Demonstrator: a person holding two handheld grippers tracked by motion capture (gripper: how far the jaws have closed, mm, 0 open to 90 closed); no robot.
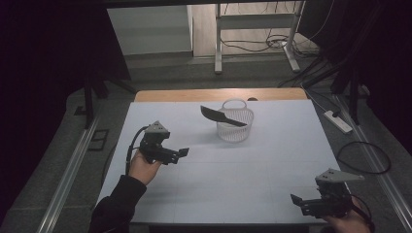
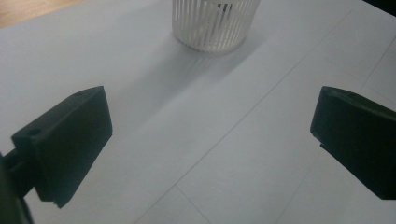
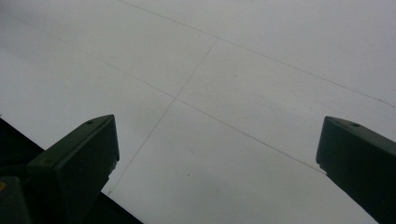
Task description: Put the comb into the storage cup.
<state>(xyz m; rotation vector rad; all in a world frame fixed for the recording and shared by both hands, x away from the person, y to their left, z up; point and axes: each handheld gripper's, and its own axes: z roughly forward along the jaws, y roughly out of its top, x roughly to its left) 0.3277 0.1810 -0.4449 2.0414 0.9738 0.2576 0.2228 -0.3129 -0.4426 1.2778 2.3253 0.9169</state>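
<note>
A white wire basket (image 1: 235,121) stands upright near the back middle of the white table (image 1: 218,170). A dark knife-shaped tool (image 1: 221,116) lies tilted across its rim, its wide end sticking out to the left. My left gripper (image 1: 183,153) is held above the table's left side, open and empty, pointing right toward the basket (image 2: 214,23), which sits some way ahead of its jaws. My right gripper (image 1: 294,200) is low at the front right corner, open and empty, over bare table (image 3: 224,93).
A wooden strip (image 1: 221,94) borders the table's far edge. Beyond it are a metal stand (image 1: 218,34) and cables on the floor. A power strip (image 1: 338,121) and a cable loop (image 1: 364,158) lie on the floor to the right.
</note>
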